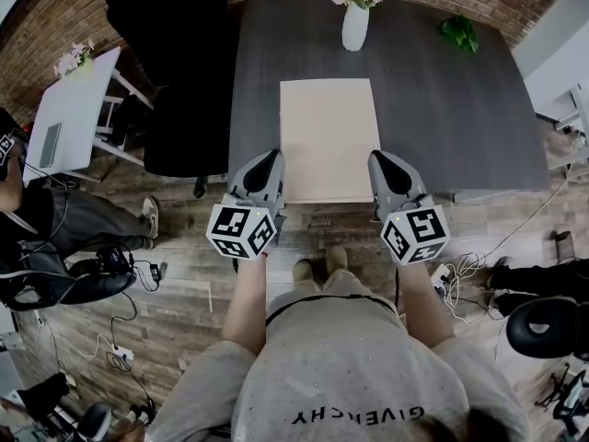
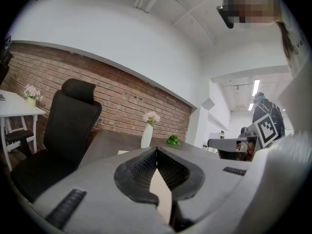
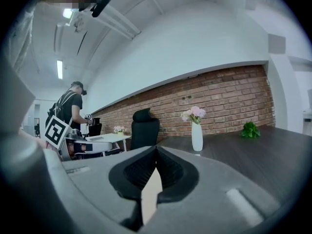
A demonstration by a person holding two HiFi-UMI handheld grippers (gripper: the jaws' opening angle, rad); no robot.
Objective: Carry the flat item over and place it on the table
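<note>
A flat beige board [image 1: 328, 136] lies lengthwise on the dark grey table [image 1: 460, 109], with its near edge over the table's front edge. My left gripper [image 1: 269, 162] is shut on the board's near left corner. My right gripper [image 1: 379, 162] is shut on its near right corner. The left gripper view has the board [image 2: 164, 195] edge-on, pinched between the closed jaws of the left gripper [image 2: 157, 152]. In the right gripper view a thin strip of the board [image 3: 150, 195] shows the same way in the right gripper [image 3: 156, 150].
A white vase with pink flowers [image 1: 355, 21] and a small green plant [image 1: 460, 33] stand at the table's far side. A black office chair [image 1: 175, 72] sits to the table's left, beside a white desk [image 1: 69, 118]. A person [image 1: 41, 238] and cables are on the floor at left.
</note>
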